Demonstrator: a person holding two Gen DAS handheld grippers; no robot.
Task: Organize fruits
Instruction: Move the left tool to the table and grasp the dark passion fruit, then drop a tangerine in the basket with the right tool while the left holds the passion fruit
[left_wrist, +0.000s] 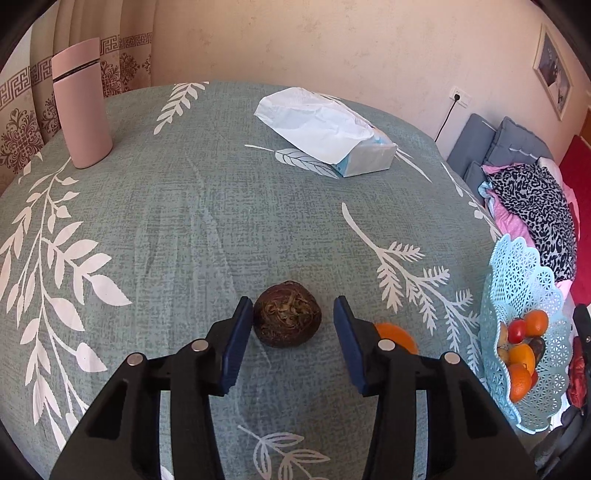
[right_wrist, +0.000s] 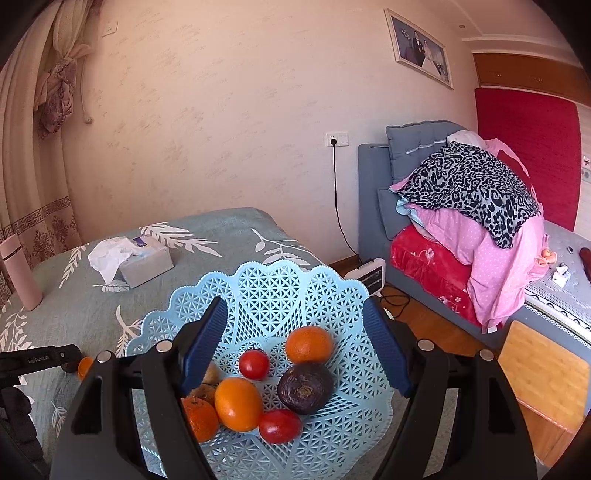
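Leaf-print grey-green tablecloth (left_wrist: 177, 229), pink wall behind; left gripper (left_wrist: 291, 332) fingers apart around brown fruit (left_wrist: 287, 314); right gripper (right_wrist: 295, 347) spread, empty, over blue basket (right_wrist: 332, 295)

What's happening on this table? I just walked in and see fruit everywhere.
A person with two handheld grippers is gathering fruit into the pale blue lattice plastic basket. The left gripper, open, straddles a dark brown round fruit on the grey-green leaf-print tablecloth; an orange fruit lies beside it. The right gripper hovers open over the basket's oranges and tomatoes.
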